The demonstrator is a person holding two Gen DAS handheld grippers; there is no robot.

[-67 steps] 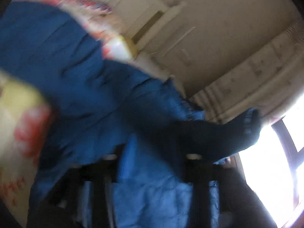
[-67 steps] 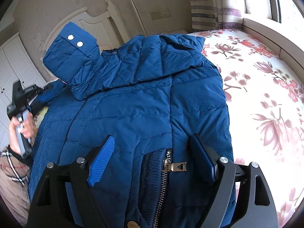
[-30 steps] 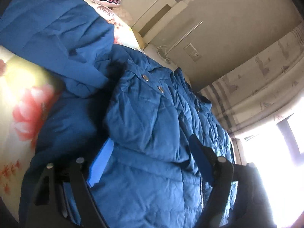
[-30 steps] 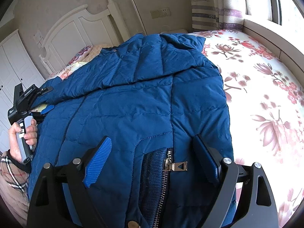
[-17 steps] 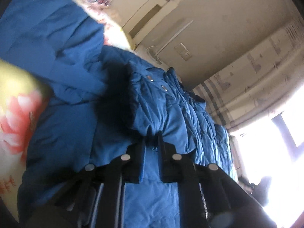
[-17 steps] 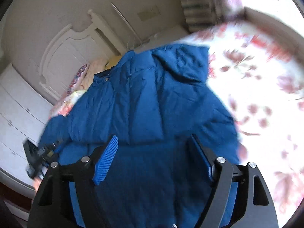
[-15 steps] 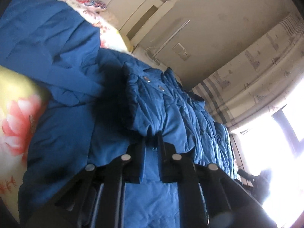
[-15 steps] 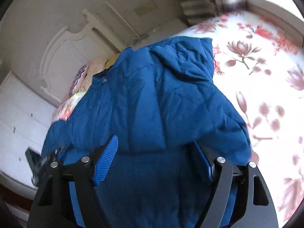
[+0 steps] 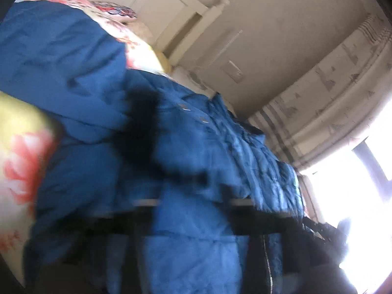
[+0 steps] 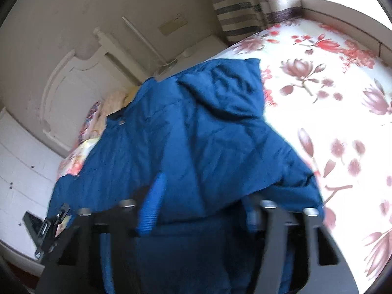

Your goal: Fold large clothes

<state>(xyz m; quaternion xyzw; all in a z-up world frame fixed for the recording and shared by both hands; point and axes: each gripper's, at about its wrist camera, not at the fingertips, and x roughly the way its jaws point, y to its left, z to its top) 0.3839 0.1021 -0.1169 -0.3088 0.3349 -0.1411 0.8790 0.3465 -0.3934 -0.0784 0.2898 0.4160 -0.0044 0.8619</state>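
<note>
I am working on a blue quilted jacket (image 10: 201, 147) that lies spread flat across a bed with a flowered sheet (image 10: 343, 127), its collar end toward the white headboard (image 10: 80, 78) and its hem end toward me, so its long axis runs away from both my hands. Starting at the left: my left tool (image 9: 193, 191) is blurred in its own view, but it reads as closed on a raised fold of the jacket's left edge, with puffy blue fabric bunched between and above its dark fingers. Left of that fold a loose sleeve or flap of the same jacket is draped over a yellow and red flowered pillow (image 9: 22, 147). Moving to the middle, the zipper line (image 9: 265, 257) runs along the jacket's length between my two hands. On the right, my right tool (image 10: 201, 208) sits at the jacket's right edge, where a lifted flap of cloth hangs over it; its jaws are closing, and the cloth is between its blue-padded fingers (image 10: 152, 203), though I cannot tell if both pads press yet. In my judgement, the coming move turns on this: each hand has its own side edge, and the jacket's midline lies between them, so each edge would be carried inward across the short axis.
</note>
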